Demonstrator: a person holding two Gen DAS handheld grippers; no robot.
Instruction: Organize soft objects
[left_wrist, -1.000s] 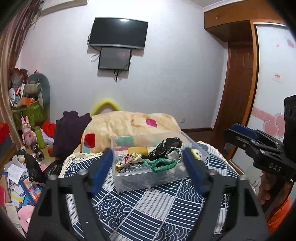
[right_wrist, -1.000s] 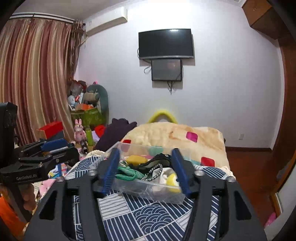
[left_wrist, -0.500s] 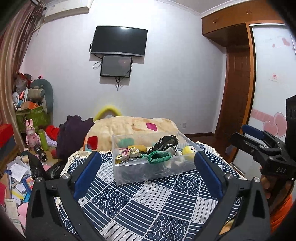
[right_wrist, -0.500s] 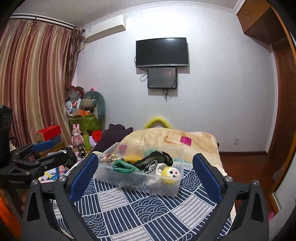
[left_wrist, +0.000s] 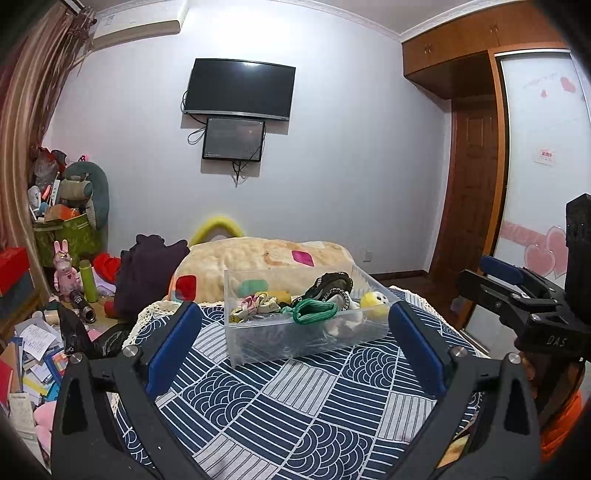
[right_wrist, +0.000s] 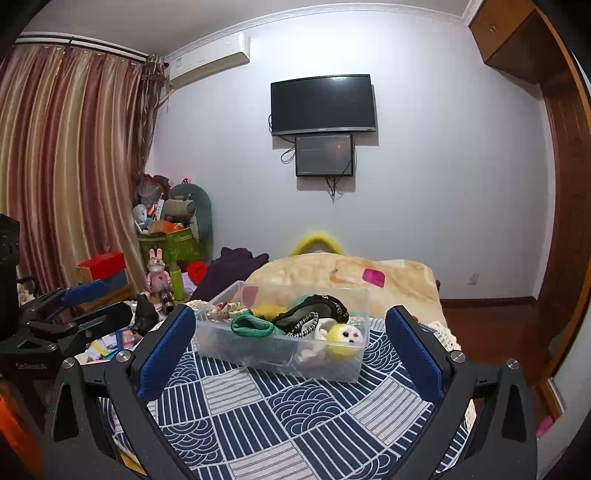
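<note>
Both grippers wide, holding nothing.
We hold our left gripper (left_wrist: 295, 347) and right gripper (right_wrist: 290, 345) spread wide, near the clear bin (left_wrist: 295, 338) of soft objects on the blue-patterned table (left_wrist: 295, 398).

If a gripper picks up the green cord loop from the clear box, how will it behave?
The green cord loop will probably sag limply, since it lies folded over other items. It looks light. It may drag the beaded strand beside it in the clear box.

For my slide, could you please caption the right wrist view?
Open right gripper faces a clear bin of soft items on a patterned tablecloth.
</note>
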